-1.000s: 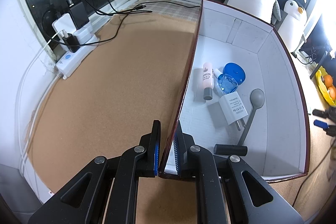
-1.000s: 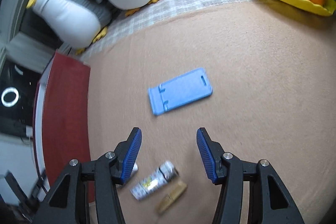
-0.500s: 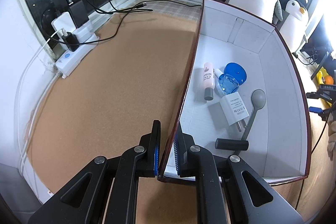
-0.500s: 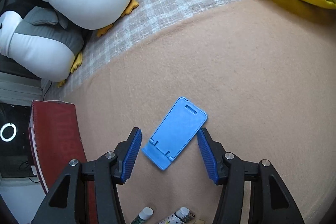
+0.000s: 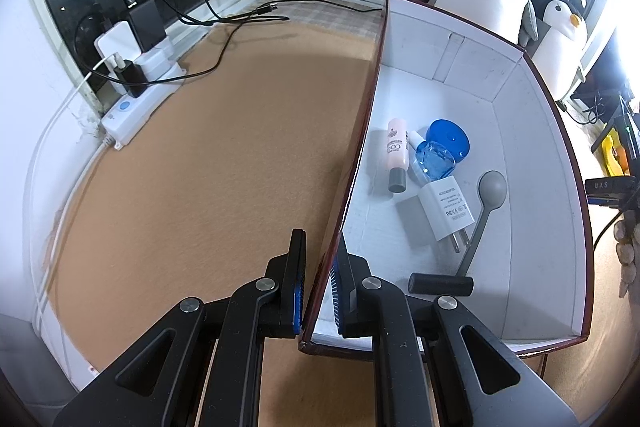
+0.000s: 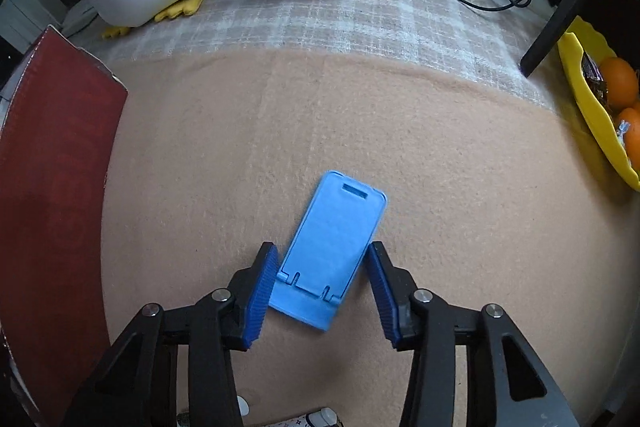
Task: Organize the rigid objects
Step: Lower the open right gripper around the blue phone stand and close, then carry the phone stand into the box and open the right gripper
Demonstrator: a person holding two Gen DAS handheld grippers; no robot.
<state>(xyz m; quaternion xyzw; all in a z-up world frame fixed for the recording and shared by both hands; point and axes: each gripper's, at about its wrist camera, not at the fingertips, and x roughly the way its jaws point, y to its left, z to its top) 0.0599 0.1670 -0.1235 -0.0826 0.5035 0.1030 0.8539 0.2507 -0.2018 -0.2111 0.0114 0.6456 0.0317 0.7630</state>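
**Box wall pinched, jaws closing on the stand**

The left gripper (image 5: 318,287) pinches the box (image 5: 536,155) by its near wall, one pad on each side. The right gripper (image 6: 320,291) points down at the mat (image 6: 460,187); its jaws are closing with the blue stand (image 6: 334,247) lying flat between them, its left corner just beside the left pad, the right pad still apart.

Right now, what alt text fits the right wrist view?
The right gripper, pointing down, is closing around a flat blue plastic phone stand lying on a tan felt table cover; the pads aren't pressing yet.
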